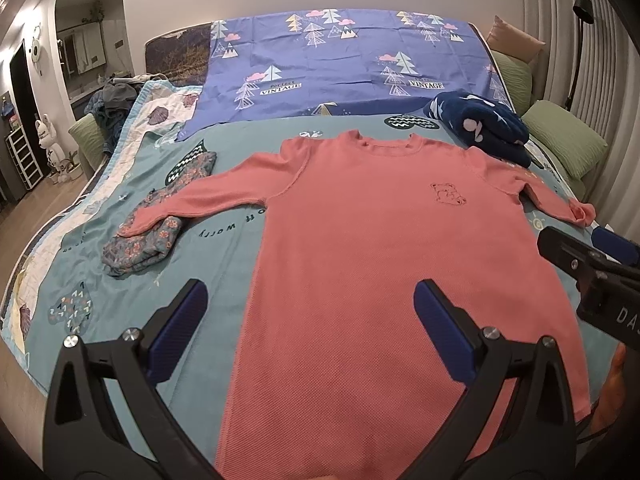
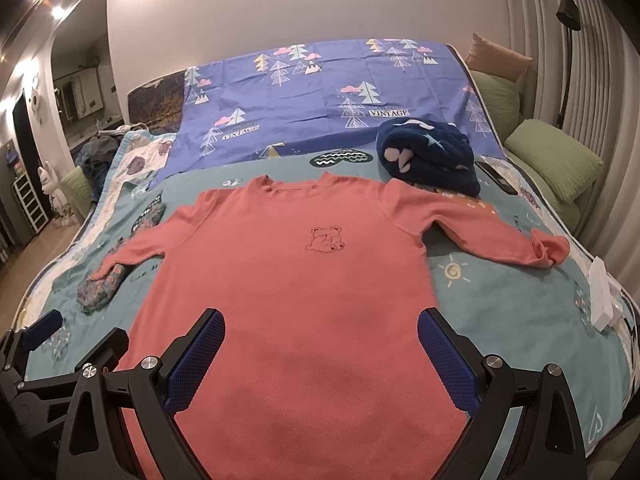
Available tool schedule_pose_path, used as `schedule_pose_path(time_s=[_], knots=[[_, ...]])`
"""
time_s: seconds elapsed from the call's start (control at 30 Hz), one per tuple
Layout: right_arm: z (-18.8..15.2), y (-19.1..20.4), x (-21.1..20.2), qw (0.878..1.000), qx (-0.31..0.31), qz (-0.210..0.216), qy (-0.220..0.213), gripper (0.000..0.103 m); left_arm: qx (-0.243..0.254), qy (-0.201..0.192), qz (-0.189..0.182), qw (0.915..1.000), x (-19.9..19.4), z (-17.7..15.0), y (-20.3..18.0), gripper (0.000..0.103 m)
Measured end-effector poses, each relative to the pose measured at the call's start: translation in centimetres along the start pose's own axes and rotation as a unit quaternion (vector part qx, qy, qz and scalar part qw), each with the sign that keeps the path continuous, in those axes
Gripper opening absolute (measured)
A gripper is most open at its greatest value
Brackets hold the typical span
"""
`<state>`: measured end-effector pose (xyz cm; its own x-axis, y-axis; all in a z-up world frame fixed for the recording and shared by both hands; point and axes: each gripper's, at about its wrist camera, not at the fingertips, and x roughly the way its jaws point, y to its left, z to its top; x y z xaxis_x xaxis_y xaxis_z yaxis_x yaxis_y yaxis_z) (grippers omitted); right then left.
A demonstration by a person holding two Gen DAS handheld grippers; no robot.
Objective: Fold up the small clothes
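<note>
- You had the pink long-sleeved top (image 1: pixel 360 216) lying flat and face up on the bed (image 1: pixel 224 248), neck away from you, both sleeves spread out to the sides.
- A small bear outline (image 2: pixel 326 240) sat on the top's chest.
- Your left gripper (image 1: pixel 310 312) hovered over the top's lower left edge, fingers (image 1: pixel 176 328) spread as wide as they go, with nothing between them but the cloth lying below.
- Your right gripper (image 2: pixel 320 344) hung over the top's lower middle, its fingers (image 2: pixel 446 356) just as wide apart and gripping nothing.
- The end of the top's left sleeve lay across a folded floral garment (image 1: pixel 148 240).
- The cuff of the top's right sleeve (image 2: pixel 550 252) was bunched up.
- A rolled navy fleece (image 2: pixel 430 158) sat just beyond the top's right shoulder.
- A purple sheet with tree prints (image 1: pixel 332 64) covered the bed beyond the top's neck.
- A white box (image 2: pixel 602 300) lay near the bed's edge, past the top's right sleeve.
</note>
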<state>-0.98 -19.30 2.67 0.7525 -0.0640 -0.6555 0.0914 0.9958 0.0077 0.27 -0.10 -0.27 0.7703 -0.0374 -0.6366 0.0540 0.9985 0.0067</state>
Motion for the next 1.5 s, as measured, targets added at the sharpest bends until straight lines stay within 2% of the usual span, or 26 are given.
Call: schedule_pose_path(time_s=[0.47, 0.7, 1.0, 1.5], knots=[[0.0, 0.1, 0.4, 1.0, 0.002, -0.004, 0.006, 0.099, -0.003, -0.01, -0.01, 0.9999, 0.2, 0.1, -0.1, 0.102], [0.1, 0.2, 0.6, 1.0, 0.001, -0.004, 0.007, 0.099, -0.015, 0.005, -0.016, 0.9997, 0.6, 0.1, 0.2, 0.102], [0.0, 0.6, 1.1, 1.0, -0.006, -0.007, 0.01, 0.099, -0.022, 0.002, -0.018, 0.9996, 1.0, 0.0, 0.8, 0.102], [1.8, 2.8, 2.3, 0.999, -0.031, -0.011, 0.016, 0.099, -0.034, -0.001, -0.021, 0.9992, 2.2, 0.6, 3.0, 0.102]])
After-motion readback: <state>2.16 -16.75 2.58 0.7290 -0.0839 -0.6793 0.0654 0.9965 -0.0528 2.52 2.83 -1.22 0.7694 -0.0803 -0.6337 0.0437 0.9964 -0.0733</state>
